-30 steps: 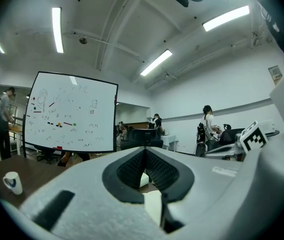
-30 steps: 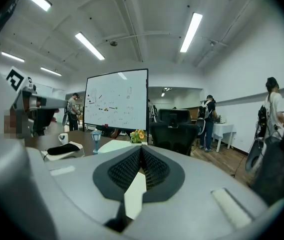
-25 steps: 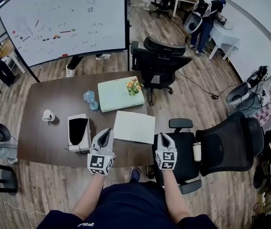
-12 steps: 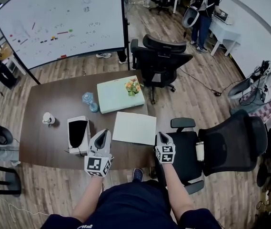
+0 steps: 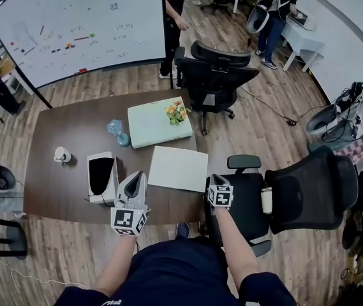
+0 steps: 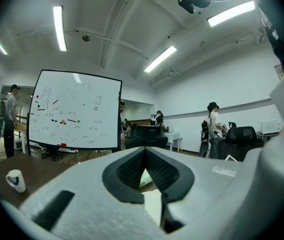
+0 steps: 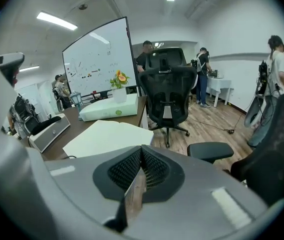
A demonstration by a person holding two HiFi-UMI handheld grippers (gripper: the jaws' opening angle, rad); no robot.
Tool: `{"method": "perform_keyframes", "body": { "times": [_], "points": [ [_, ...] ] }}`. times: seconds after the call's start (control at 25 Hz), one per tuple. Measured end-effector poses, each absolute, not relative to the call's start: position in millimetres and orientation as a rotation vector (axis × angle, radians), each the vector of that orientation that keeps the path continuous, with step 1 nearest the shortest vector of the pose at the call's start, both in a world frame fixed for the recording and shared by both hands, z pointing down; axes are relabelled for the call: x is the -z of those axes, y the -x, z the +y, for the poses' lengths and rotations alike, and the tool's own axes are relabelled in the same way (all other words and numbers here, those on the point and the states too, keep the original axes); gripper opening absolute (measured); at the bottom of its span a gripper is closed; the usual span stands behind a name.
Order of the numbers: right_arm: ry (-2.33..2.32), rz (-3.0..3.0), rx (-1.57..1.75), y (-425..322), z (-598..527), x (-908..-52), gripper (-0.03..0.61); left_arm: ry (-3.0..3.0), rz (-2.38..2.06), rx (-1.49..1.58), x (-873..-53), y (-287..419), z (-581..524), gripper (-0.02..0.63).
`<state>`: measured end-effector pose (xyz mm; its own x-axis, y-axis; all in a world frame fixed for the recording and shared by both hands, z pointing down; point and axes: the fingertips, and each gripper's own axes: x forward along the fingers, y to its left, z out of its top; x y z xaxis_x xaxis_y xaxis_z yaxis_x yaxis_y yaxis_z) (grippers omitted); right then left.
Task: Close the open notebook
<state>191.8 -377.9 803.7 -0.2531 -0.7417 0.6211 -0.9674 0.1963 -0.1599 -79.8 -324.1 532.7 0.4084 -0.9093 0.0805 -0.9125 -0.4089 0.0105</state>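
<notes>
The notebook (image 5: 178, 169) lies open and flat on the brown table (image 5: 60, 123), a pale spread of pages close to the table's near edge, just below the centre of the head view. Above it in that view sits a pale green box (image 5: 155, 125) with a small bunch of flowers (image 5: 177, 112) on its right end, and a blue glass (image 5: 117, 131) stands just left of the box.

The left gripper (image 5: 138, 178) hangs over the table's near edge, just beside the notebook's lower left corner and apart from it, with a white box with a black inside (image 5: 101, 176) to its left. In its own view the left gripper's (image 6: 144, 150) jaws are pressed together at the tips with nothing pinched between them.

The right gripper (image 5: 214, 178) sits at the lower right of the notebook, off the table edge and above the seat of a black chair (image 5: 296, 193). In its own view the right gripper's (image 7: 142, 149) jaws likewise meet at the tips, empty, and the notebook (image 7: 109, 134) shows beyond them toward the left of the frame, untouched.

A white cup (image 5: 61, 154) stands at the left of the table, and a whiteboard (image 5: 79, 27) fills the upper left
</notes>
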Motion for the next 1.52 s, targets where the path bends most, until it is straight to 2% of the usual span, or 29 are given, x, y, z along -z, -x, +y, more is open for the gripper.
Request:
{"method": "perform_keyframes", "body": {
  "times": [0.64, 1.52],
  "points": [
    [-1.411, -1.885, -1.103, -200, -369, -873, 0.006, -2.550, -1.702, -0.106, -546, 79, -321, -0.014],
    [-1.274, -1.914, -1.292, -182, -353, -906, 0.006, -2.530, -1.724, -0.112, -550, 85, -324, -0.014]
  ]
}}
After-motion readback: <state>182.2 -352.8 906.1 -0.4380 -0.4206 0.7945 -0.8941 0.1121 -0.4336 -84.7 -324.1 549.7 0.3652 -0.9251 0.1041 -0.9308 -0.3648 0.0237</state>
